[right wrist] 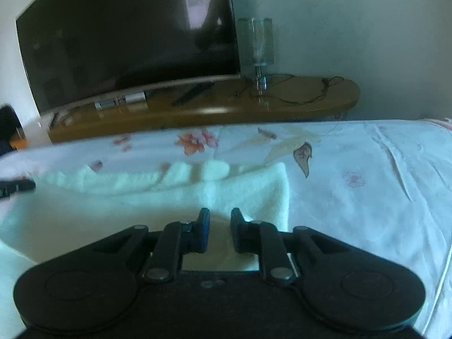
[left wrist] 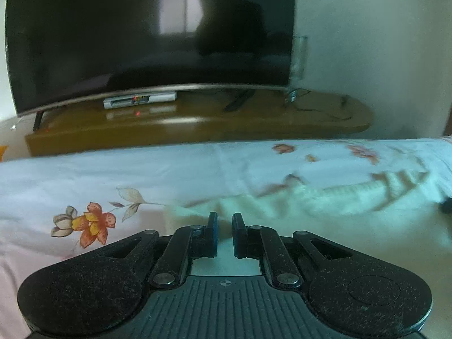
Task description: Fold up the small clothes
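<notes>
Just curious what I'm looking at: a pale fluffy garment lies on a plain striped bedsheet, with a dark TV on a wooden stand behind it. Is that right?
Not quite. The bedsheet is not striped: it is pale with printed flowers and leaves, as the right wrist view shows. The rest holds: the pale fluffy garment lies on it, and a dark TV stands on a wooden stand behind.

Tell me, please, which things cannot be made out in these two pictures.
- Garment: its type is unclear; motion blur in both views, and the right gripper covers its near part.
- Left gripper: the fabric between the pads is too blurred to tell a grip.
- Box under the TV: too small and blurred to identify.
- Dark object at the left edge, right wrist view: cut off.
</notes>
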`<state>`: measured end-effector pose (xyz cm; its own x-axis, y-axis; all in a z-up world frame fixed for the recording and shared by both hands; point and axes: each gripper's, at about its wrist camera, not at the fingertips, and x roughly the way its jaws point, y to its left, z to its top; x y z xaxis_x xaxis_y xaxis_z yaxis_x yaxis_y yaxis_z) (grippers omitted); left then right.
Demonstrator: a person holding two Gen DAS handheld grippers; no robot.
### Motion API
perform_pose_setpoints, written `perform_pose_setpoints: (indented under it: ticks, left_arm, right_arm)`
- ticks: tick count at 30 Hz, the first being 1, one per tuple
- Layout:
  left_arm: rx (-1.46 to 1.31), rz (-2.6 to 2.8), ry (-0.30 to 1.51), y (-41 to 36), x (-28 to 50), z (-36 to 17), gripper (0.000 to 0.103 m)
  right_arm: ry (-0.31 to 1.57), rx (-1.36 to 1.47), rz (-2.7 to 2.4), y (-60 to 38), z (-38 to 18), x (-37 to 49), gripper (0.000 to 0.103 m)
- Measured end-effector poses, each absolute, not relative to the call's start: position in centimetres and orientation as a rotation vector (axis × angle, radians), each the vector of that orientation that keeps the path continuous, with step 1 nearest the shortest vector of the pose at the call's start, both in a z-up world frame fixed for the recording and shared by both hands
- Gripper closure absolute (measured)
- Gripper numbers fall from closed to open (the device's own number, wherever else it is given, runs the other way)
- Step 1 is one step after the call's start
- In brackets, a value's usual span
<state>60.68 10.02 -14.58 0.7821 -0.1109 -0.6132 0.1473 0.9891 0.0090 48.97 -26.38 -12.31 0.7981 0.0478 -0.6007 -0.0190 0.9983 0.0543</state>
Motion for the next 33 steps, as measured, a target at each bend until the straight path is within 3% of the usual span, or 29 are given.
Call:
perform_pose_setpoints:
  ticks: [5,7,11,15,19,29,31,33]
  left_arm:
    - [-0.091,-0.093,0.636,12.1,60.2,-14.2,0.095]
    - [-0.082,-0.100,0.621,12.0,59.6,-13.8,0.095]
    - [-0.022,-0.083,0.666,11.5,61.0,-14.6,0.095]
    - [-0.019,-0.087,0.672,12.1,60.8,-14.9,0.095]
    - [-0.004,-0.127,0.600,12.2,57.2,-12.4,0.094]
    - [0.085,-0.171,0.625,10.1,52.1,-14.5,0.093]
    - [0.136,-0.127,0.633,10.2,51.8,-13.9,0.083]
    - [0.231,-0.042,0.608,9.8,50.8,-12.7,0.046]
  right_arm:
    - [0.641,0.124,-0.026,-29.8,-12.9,48.6,0.092]
    - [0.624,0.124,-0.025,-29.9,-12.1,48.4,0.084]
    - [0.563,0.128,-0.027,-29.7,-11.1,50.2,0.084]
    - [0.673,0.124,-0.039,-30.7,-13.1,53.1,0.094]
    - [0.620,0.117,0.009,-30.7,-11.0,50.2,0.082]
    - [0.635,-0.015,0.117,-29.0,-13.1,45.9,0.087]
    - [0.629,-0.012,0.089,-29.5,-12.9,45.4,0.087]
    - [0.639,-0.018,0.057,-29.6,-12.0,44.9,0.079]
